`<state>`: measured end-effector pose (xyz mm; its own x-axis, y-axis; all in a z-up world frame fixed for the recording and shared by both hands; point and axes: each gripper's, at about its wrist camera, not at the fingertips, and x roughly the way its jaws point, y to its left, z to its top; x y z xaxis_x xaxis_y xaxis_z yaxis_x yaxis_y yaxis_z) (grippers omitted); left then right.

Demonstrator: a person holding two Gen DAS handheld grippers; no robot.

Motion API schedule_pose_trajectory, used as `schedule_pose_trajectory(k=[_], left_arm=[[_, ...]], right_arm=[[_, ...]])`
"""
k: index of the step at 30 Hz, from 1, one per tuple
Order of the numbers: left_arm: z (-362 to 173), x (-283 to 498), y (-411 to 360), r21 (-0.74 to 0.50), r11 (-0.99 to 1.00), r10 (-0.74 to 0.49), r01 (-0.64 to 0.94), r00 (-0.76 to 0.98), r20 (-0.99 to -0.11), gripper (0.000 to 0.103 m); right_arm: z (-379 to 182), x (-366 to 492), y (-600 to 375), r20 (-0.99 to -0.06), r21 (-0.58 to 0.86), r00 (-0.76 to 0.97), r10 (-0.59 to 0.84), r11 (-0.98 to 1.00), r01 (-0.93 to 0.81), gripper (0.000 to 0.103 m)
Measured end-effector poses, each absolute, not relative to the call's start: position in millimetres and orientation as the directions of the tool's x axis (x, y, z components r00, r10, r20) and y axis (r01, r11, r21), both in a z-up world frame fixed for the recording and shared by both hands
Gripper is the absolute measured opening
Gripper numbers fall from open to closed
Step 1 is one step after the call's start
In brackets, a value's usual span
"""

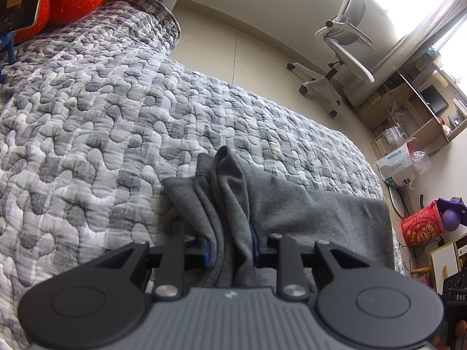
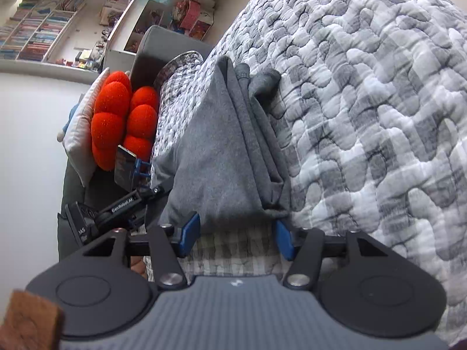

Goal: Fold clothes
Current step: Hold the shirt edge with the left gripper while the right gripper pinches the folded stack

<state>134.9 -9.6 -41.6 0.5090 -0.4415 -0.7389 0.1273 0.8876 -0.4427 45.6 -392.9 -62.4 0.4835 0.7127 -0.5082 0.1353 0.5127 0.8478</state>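
1. Grey garment (image 1: 233, 198): soft knit jersey, bunched in folds, lying on my quilted grey-white bedspread (image 1: 87, 122).
2. My left gripper (image 1: 230, 246): pinches the bunched folds.
3. My right gripper (image 2: 236, 233): spread at the garment's near edge; bare quilt alongside.

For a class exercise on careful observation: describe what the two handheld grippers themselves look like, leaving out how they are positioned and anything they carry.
Both look alike. The left gripper and right gripper each have a grey ribbed body with a small white logo, two black round-ended linkage arms joined by silver rivets, and blue finger pads. The left gripper, also seen from the right wrist, carries white "GenRobot.AI" lettering. No cables or sleeves show.
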Motion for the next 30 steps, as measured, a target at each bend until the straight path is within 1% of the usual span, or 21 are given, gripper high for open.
schedule_pose_trajectory(k=[14, 26, 30], left_arm=[[-43, 138, -5, -0.462, 0.878, -0.460, 0.126, 0.489, -0.741, 0.026], [-44, 140, -4, -0.464, 0.877, -0.462, 0.126, 0.489, -0.740, 0.026], [-44, 139, -4, -0.465, 0.876, -0.463, 0.127, 0.489, -0.739, 0.026]], right_arm=[[-62, 45, -410, -0.485, 0.845, 0.550, 0.680, 0.527, 0.094, 0.058], [-63, 66, -401, -0.465, 0.837, 0.562, 0.684, 0.547, 0.027, 0.058], [-62, 73, -402, -0.459, 0.836, 0.581, 0.672, 0.548, 0.028, 0.058]])
